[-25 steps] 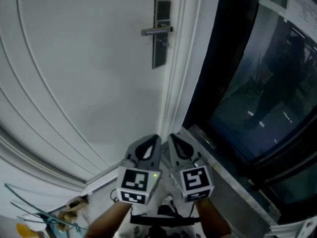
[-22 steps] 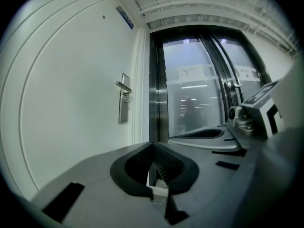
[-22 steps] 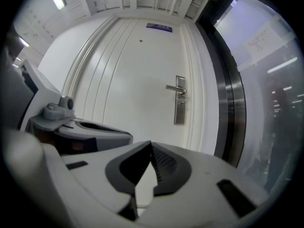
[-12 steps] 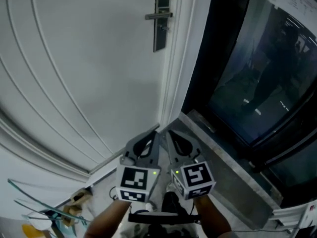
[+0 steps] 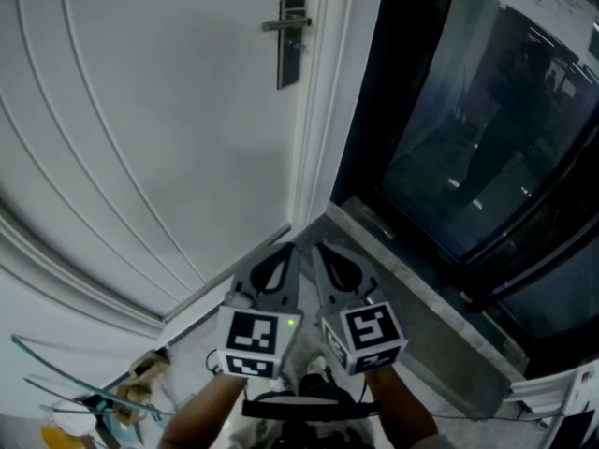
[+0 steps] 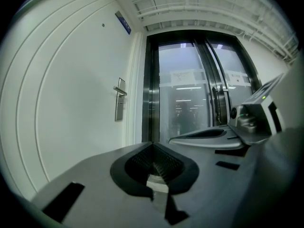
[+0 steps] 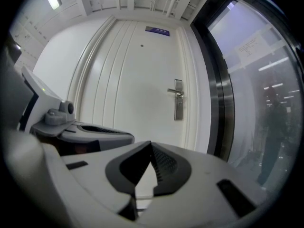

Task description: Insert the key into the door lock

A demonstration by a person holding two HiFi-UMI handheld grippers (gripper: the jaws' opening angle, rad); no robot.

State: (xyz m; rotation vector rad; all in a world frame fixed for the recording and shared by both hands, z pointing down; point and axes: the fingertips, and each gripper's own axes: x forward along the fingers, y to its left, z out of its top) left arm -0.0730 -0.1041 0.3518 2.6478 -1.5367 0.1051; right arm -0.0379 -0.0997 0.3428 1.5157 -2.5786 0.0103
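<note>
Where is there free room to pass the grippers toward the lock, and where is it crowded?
Free: the bare door between the handle above and the left gripper and right gripper below, bounded right by the frame. Crowded: the floor at lower left, with clutter; the grippers lie side by side.

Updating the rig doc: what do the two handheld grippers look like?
Both match: the left gripper and right gripper have grey moulded shells tapering to points, with black ribbed pads inside the jaws. Each carries a white cube with black square markers; the left shows a green light.
</note>
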